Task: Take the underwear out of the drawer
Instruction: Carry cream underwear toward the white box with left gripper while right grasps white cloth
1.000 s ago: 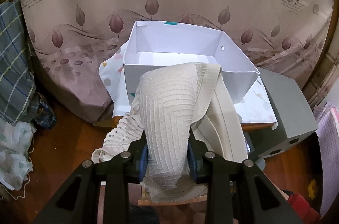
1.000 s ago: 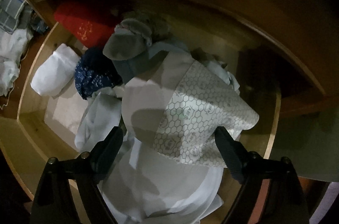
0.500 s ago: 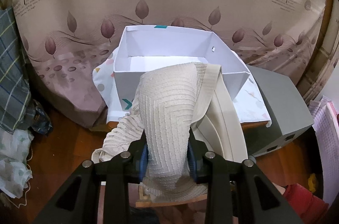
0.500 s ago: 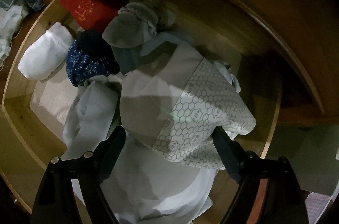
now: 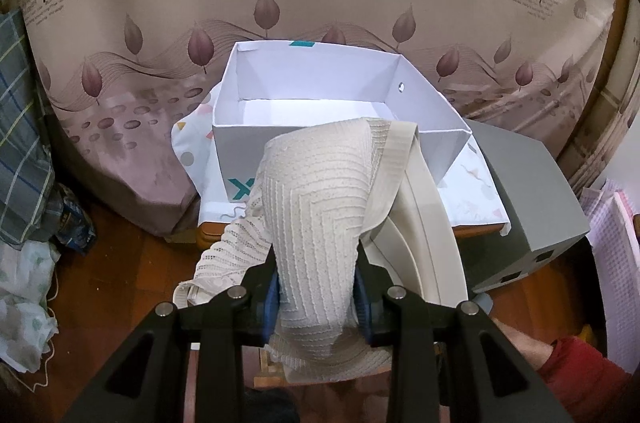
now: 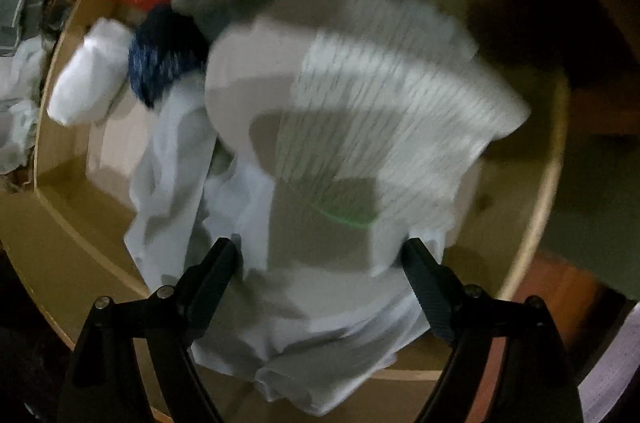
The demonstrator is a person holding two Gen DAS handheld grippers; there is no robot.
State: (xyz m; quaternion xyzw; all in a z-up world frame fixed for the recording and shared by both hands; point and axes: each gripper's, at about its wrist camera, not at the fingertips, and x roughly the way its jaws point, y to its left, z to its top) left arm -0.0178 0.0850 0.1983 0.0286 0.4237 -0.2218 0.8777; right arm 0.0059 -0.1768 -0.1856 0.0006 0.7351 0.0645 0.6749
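The left claw is clamped tight on a cream ribbed underwear, which drapes over its pads in front of an open white box — the box sits on a patterned cloth over a wooden surface. The right claw points down into the wooden drawer, its jaws wide apart, either side of a pale patterned underwear on the heap — not pressing it. The view is blurred.
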